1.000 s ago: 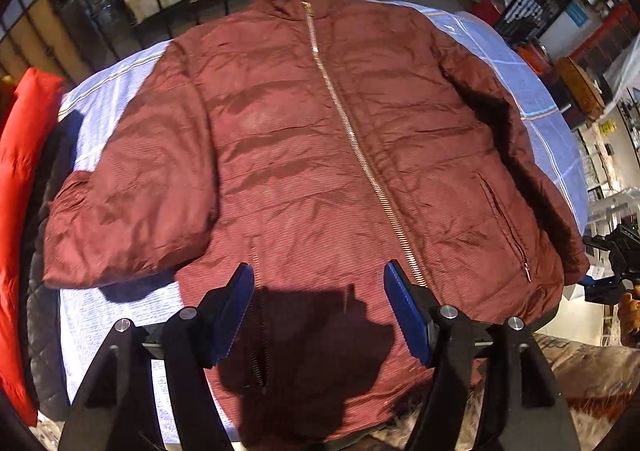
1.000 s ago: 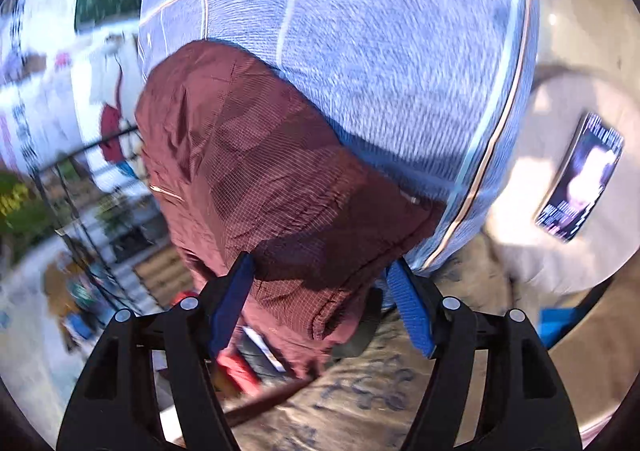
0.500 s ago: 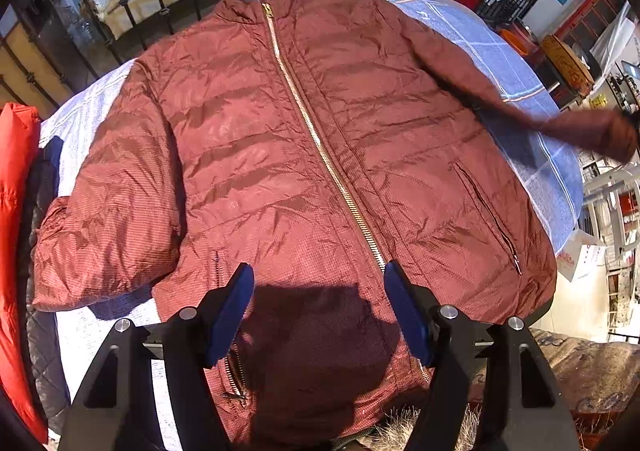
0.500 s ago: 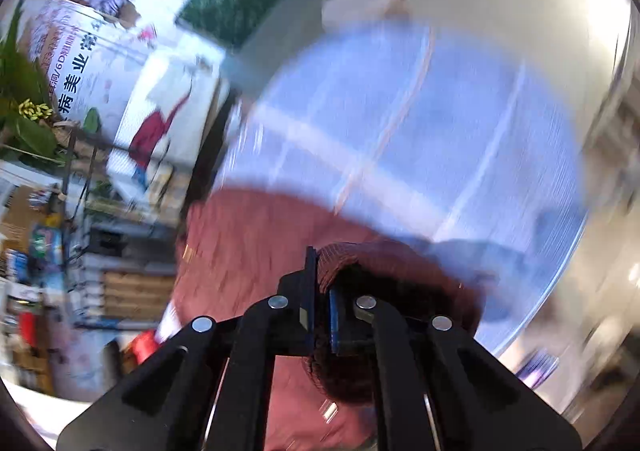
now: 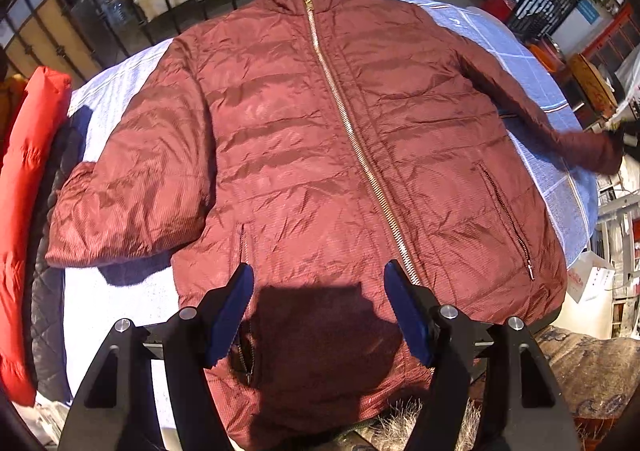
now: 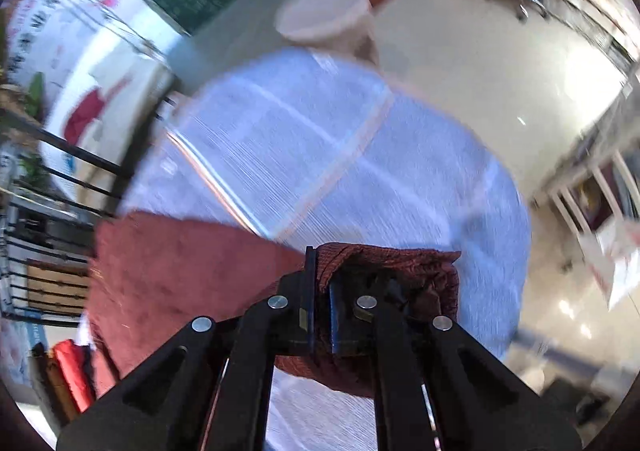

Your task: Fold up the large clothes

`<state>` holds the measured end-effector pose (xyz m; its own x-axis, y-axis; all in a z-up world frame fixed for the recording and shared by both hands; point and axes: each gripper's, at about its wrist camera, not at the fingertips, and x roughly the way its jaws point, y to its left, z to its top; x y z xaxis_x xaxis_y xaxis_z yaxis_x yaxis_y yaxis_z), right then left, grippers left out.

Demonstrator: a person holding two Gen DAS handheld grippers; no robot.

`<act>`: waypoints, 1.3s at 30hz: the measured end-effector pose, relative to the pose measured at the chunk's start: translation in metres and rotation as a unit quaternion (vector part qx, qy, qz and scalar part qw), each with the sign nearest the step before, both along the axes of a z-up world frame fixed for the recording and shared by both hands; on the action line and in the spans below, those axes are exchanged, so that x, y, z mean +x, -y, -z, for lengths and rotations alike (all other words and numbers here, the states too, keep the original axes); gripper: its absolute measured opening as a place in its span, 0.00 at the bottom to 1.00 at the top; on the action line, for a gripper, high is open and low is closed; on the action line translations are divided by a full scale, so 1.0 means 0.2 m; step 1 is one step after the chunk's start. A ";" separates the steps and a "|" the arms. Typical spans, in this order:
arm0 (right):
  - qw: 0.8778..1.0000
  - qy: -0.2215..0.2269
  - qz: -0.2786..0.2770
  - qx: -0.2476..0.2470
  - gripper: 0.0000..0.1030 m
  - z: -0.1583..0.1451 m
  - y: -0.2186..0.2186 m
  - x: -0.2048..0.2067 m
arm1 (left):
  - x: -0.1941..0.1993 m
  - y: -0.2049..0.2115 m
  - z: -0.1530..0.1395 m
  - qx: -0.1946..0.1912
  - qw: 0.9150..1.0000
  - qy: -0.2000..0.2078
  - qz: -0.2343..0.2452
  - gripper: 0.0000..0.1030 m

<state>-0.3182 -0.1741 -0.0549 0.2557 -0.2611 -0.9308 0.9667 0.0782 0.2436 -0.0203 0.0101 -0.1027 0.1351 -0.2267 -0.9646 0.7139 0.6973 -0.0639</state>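
One jacket (image 5: pixel 320 155) cuff, seemingly lifted, in right gripper (image 6: pixel 320 307).

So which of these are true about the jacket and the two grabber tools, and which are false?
1. The jacket is zipped closed. True.
2. The right gripper is open and empty. False: it is shut on the jacket's sleeve cuff.
3. The left gripper is clamped on the hem. False: it is open, holding nothing.
4. The jacket lies on a pale blue checked cloth. True.
5. A green garment lies beside the jacket. False: the one at the edge is a red garment.
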 end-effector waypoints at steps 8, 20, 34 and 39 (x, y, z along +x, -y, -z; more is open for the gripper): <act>0.993 -0.016 0.110 0.048 0.69 0.22 -0.33 -0.39 | 0.03 0.04 0.05 0.016 1.000 -0.014 -0.006 0.77; 0.987 0.055 0.132 0.079 0.75 0.19 -0.60 -0.30 | 0.05 0.16 0.04 0.004 1.000 -0.008 0.010 0.81; 0.981 0.107 0.088 0.137 0.75 0.31 -0.76 0.25 | 0.50 -0.84 -0.16 -0.005 0.954 0.116 -0.278 0.81; 0.984 0.101 0.047 0.137 0.75 0.29 -0.82 0.43 | 0.48 -0.85 -0.05 0.104 0.980 0.155 -0.075 0.81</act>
<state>-0.2331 -0.0093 -0.1131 0.4303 -0.0390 -0.9018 0.8958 -0.1043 0.4320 0.0760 0.1810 -0.0930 0.4457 0.0148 -0.8951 0.5653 0.7706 0.2942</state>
